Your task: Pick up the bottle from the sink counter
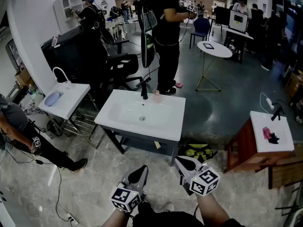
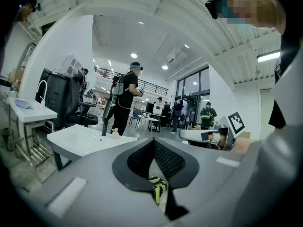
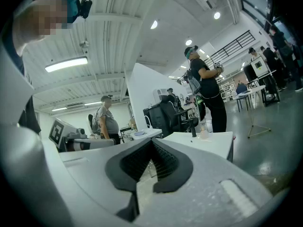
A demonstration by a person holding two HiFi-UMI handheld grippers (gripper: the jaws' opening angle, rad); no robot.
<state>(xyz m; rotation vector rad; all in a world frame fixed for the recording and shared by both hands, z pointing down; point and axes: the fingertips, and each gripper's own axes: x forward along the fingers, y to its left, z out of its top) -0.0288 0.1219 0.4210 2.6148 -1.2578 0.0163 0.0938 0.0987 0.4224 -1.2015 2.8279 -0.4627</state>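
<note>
Jaws of the left tool [image 1: 141, 170] are pressing together with nothing between them, and those of the right tool [image 1: 182, 161] are doing the same. Both tools are hovering side by side low in the head view, pointing roughly level toward the white sink desk [image 1: 161, 126] and hanging well apart from it. The bottle [image 1: 157, 97], small and pale pink, is standing upright on the desk's far edge, just right of the black tap [image 1: 144, 90] and behind the basin. In both gripper views it is showing far beyond the closed tips, beside the tap. A person in black [image 1: 165, 37] is standing just behind the desk on its far side. A smaller white sink [image 1: 73, 98] is sitting to the left with a blue dish [image 1: 52, 99] in it. A round white table [image 1: 214, 49] is standing further back on the right. A wooden stand [image 1: 272, 126] with a white top is standing at the right edge, carrying something pink and black. A yellow and black bag [image 1: 199, 150] is lying on the floor by the desk's right end.
</note>
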